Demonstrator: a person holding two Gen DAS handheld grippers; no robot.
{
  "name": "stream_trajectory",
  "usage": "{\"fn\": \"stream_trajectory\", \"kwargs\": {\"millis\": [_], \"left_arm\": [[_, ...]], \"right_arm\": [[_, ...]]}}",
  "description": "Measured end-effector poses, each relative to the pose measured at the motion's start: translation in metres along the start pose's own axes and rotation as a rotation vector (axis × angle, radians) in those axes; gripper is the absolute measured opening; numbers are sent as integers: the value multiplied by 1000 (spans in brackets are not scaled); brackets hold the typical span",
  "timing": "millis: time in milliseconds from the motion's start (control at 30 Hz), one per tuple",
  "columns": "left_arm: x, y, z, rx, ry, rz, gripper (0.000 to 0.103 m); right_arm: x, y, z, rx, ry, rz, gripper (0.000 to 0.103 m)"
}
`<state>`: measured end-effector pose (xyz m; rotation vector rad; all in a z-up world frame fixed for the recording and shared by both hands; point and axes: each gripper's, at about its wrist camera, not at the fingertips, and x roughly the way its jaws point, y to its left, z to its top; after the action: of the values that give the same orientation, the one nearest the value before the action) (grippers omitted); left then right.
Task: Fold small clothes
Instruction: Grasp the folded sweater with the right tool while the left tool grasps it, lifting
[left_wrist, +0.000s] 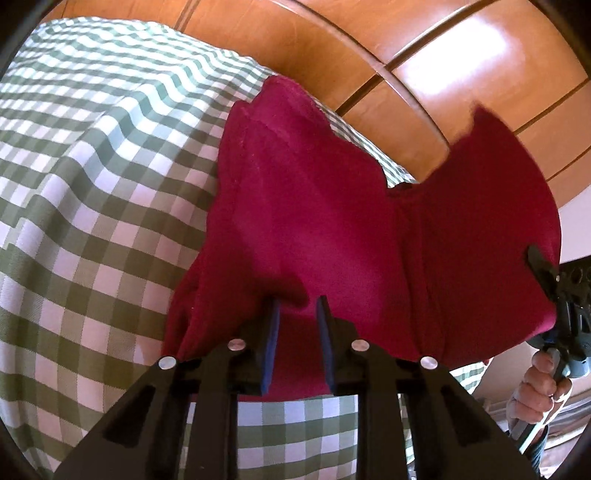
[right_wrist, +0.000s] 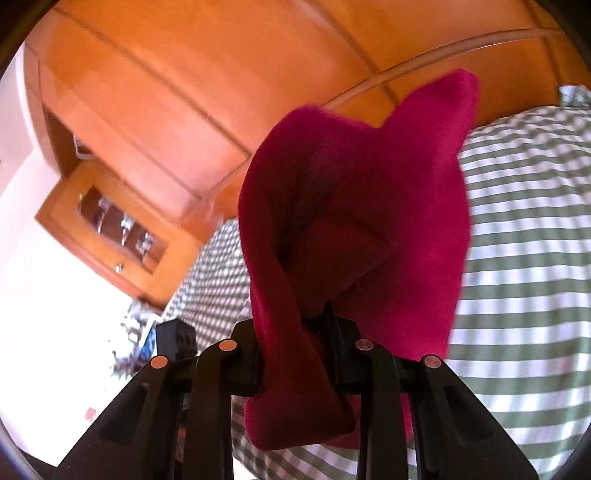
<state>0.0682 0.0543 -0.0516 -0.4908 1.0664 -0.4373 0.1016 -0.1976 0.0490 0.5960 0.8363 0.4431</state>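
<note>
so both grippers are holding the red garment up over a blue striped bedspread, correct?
Not quite. The bedspread is green-and-white checked, not blue striped; the left wrist view shows it plainly. The rest stands: the left gripper and the right gripper each hold the red garment above it.
</note>
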Motion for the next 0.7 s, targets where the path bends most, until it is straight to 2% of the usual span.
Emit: {"fn": "stream_trajectory", "kwargs": {"millis": [133, 233, 367, 467, 633, 700], "left_arm": [[-1, 7, 0, -17, 0, -14, 11], [-3, 11, -1, -25, -5, -24, 11], [-14, 20, -2, -58, -22, -40, 13], [-28, 29, -2, -91, -46, -53, 16], [-49, 38, -1, -123, -90, -57, 37], [-56, 39, 1, -124, -115, -33, 48]], "right_arm": [[35, 24, -2, -48, 65, 5, 26], [63, 39, -7, -91, 122, -15, 26], [96, 45, -18, -136, 196, -83, 26], [106, 49, -26, -182, 218, -125, 26], [103, 52, -30, -239, 214, -162, 26], [97, 56, -31, -254, 198, -142, 40]]}}
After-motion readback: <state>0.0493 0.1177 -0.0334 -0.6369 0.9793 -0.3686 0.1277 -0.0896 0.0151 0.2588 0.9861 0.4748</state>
